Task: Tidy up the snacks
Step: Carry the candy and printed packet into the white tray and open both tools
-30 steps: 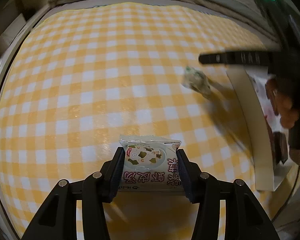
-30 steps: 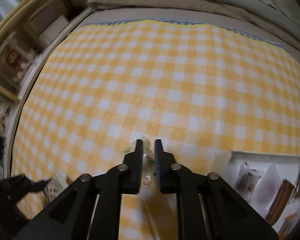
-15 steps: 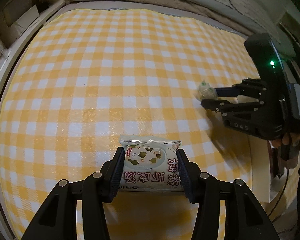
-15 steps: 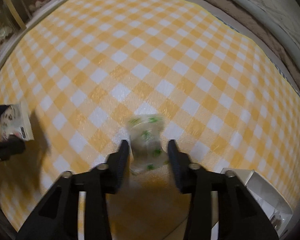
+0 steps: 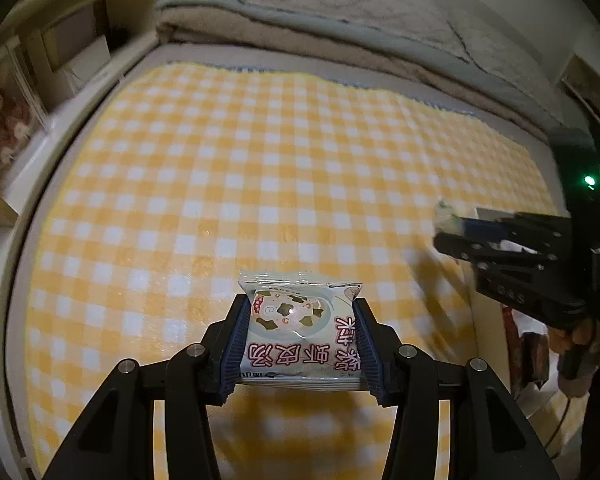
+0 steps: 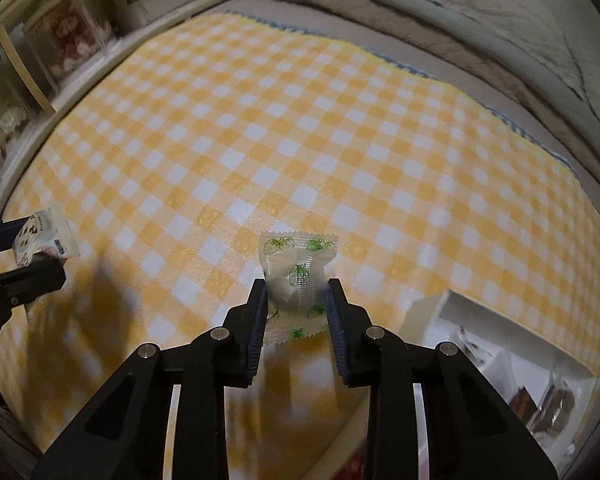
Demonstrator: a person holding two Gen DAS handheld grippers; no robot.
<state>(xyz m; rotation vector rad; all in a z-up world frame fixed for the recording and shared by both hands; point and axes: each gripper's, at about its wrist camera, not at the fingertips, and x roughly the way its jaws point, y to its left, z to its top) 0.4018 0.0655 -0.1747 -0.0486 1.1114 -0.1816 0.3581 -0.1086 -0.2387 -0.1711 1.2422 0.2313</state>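
My left gripper (image 5: 298, 312) is shut on a white soup packet (image 5: 300, 334) with Chinese print, held above the yellow checked cloth (image 5: 260, 168). It also shows at the left of the right wrist view, gripper (image 6: 40, 248) with packet (image 6: 44, 236). My right gripper (image 6: 296, 300) is shut on a clear candy wrapper with green strawberries (image 6: 298, 276), lifted off the cloth. In the left wrist view the right gripper (image 5: 448, 226) sits at the right with the candy (image 5: 445, 214) at its tips.
A white organizer box (image 6: 500, 344) holding several wrapped snacks lies at the lower right, also seen in the left wrist view (image 5: 488, 344). Folded blankets (image 5: 340, 24) lie beyond the cloth. Shelves (image 6: 40, 60) stand at the left.
The right gripper closed on the strawberry candy and lifted it off the cloth. The left gripper rose and tilted back while still holding the soup packet.
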